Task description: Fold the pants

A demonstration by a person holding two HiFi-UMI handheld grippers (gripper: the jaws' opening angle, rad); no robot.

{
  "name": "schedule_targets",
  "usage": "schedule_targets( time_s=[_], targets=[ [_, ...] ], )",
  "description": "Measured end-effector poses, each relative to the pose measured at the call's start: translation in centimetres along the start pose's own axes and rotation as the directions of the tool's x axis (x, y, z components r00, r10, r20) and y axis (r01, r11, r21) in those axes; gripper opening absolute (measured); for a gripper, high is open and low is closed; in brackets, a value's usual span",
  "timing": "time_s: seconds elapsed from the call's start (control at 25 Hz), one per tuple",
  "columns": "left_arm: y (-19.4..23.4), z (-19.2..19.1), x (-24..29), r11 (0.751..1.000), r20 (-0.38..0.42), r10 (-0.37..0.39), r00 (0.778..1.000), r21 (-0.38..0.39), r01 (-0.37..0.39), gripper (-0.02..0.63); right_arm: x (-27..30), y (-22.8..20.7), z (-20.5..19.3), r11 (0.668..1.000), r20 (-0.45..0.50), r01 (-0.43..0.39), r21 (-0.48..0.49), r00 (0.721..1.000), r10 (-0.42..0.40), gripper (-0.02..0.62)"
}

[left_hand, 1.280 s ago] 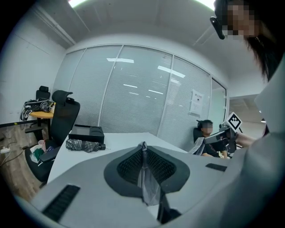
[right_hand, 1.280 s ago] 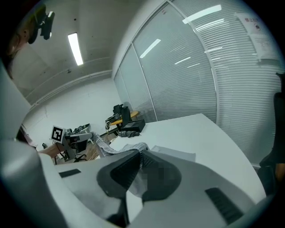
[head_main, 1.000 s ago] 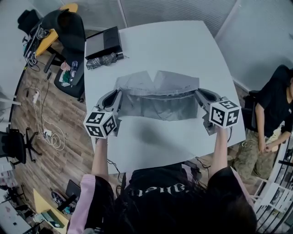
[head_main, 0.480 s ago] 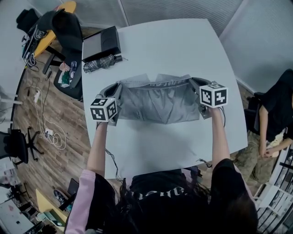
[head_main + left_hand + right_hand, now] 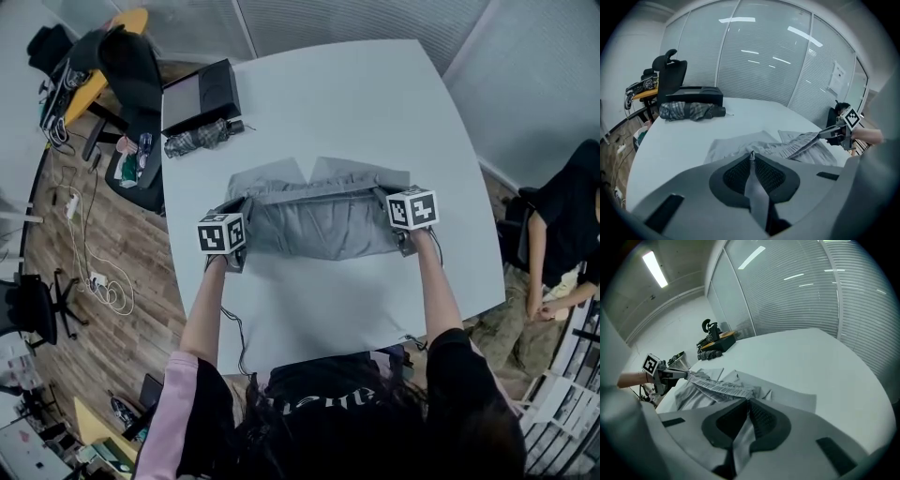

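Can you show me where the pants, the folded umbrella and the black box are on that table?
pants (image 5: 321, 217), head view, middle of the grey fabric.
folded umbrella (image 5: 201, 136), head view, middle of its plaid canopy.
black box (image 5: 201, 91), head view, its top face.

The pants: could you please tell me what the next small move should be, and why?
Probably lower the waistband onto the leg ends: the left hand-held gripper and right hand-held gripper are shut on it, holding it taut just short of them.

Bystander (image 5: 561, 225) cut by right edge. Table (image 5: 375, 103) near edge hidden behind operator's hair (image 5: 375, 441). Pants (image 5: 323, 220) lower layer mostly covered.
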State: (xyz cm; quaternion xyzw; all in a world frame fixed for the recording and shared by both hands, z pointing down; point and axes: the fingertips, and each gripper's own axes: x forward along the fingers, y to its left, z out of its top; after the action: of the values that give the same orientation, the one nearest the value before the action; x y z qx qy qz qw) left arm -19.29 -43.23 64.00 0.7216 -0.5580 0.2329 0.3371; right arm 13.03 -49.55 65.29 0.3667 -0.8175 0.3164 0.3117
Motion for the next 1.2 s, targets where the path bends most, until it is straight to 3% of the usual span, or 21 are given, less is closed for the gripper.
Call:
schedule_targets(
  time_s=[0.12,0.24,0.32,0.4,0.8,1.2],
  targets=[
    [0.1,-2.2,0.4,1.000,-0.052,0.018,0.998,-0.012,-0.018,0.049,0.7,0.3,-2.3,1.000,-0.042,0.022,-0.012,0.999,-0.023,0.034],
    [0.0,-2.8,0.6,0.999,-0.062,0.047,0.997,0.007,-0.047,0.051,0.7,0.7,-3.1,0.994,-0.042,0.063,-0.087,0.997,-0.067,0.035],
    [-0.4,-2.1,0.0,0.999,-0.021,0.043,0.999,0.008,-0.043,0.105,0.3,1.3,-3.1,0.990,-0.036,0.065,-0.124,0.997,-0.070,0.040],
    [-0.7,-1.3,-0.9,1.000,0.024,0.024,0.999,-0.002,-0.024,0.155,-0.3,1.9,-2.8,0.993,-0.016,0.044,-0.110,0.999,-0.046,0.127],
    [-4.3,1.2,-8.2,0.996,0.201,-0.086,0.976,0.007,0.086,0.153,-7.5,6.7,-0.7,0.997,0.183,0.027,-0.068,0.983,-0.015,0.140],
    [-9.0,-2.4,-16.1,0.986,0.246,-0.166,0.955,0.062,0.156,0.153,-12.7,15.7,-2.8,0.998,0.295,-0.022,-0.053,0.955,0.037,0.128]
  ],
)
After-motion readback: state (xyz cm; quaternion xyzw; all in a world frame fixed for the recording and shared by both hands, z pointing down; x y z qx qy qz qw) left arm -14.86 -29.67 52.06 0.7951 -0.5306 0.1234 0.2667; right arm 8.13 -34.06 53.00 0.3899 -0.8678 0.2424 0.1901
